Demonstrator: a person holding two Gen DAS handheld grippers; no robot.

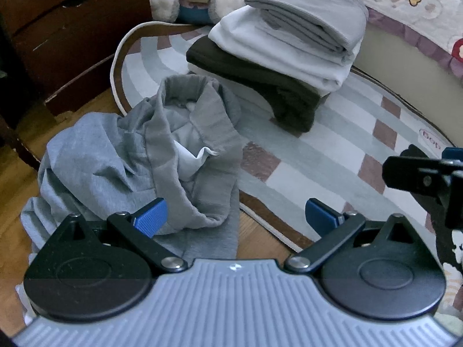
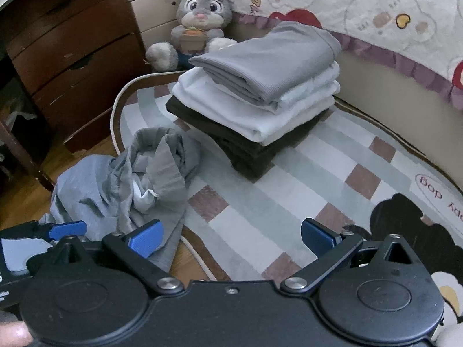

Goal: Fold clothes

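A crumpled grey garment (image 1: 121,162) (image 2: 130,185) with a ribbed waistband and white lining lies half on the rug's near-left edge, half on the wood floor. Behind it stands a stack of folded clothes (image 1: 289,46) (image 2: 260,92): grey on top, white in the middle, dark brown at the bottom. My left gripper (image 1: 235,217) hovers open just in front of the crumpled garment, holding nothing. My right gripper (image 2: 231,235) is open too, over the rug to the right of the garment. The right gripper (image 1: 428,176) shows at the right edge of the left wrist view.
A striped grey, white and brown rug (image 1: 318,156) (image 2: 289,190) covers the floor. A dark wooden drawer chest (image 1: 58,29) (image 2: 66,57) stands at the left, a plush rabbit (image 2: 199,20) behind the stack, and a bed with a printed cover (image 2: 376,14) at the right.
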